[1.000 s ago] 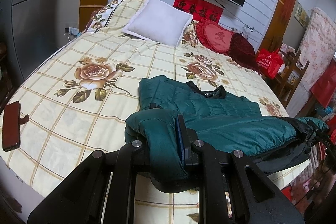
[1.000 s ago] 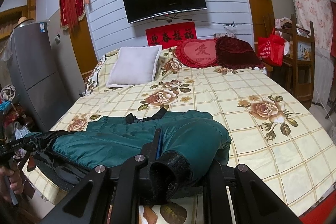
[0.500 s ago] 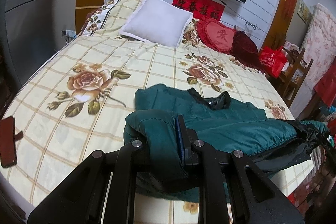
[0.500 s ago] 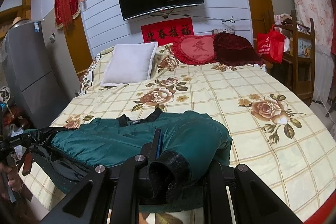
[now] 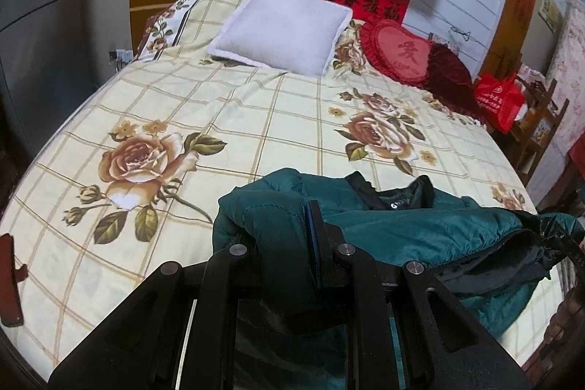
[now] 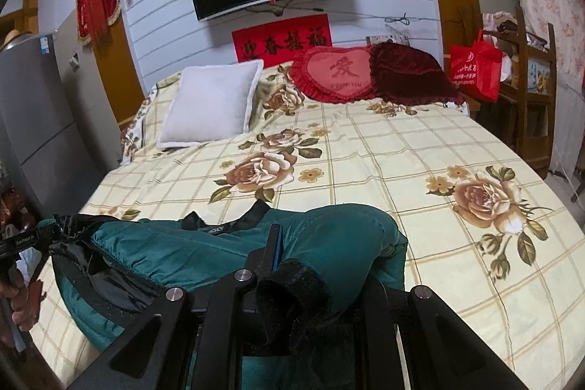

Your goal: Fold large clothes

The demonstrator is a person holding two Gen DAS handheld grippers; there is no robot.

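Jacket: we hold a teal quilted puffer jacket [image 5: 420,233], black collar [image 5: 395,198] up, dark lining showing, stretched over the bed's near edge.
Left gripper [image 5: 289,243]: our fingers pinch one teal sleeve.
Right gripper [image 6: 303,254]: our fingers clamp the other sleeve by its black cuff [image 6: 292,295].
Bed [image 6: 384,148]: rose-print checked sheet.

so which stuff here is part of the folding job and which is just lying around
In use: green puffer jacket; left hand-held gripper; right hand-held gripper; floral bedspread.

Lying about: white pillow; heart cushion; dark red cushion; red bag.
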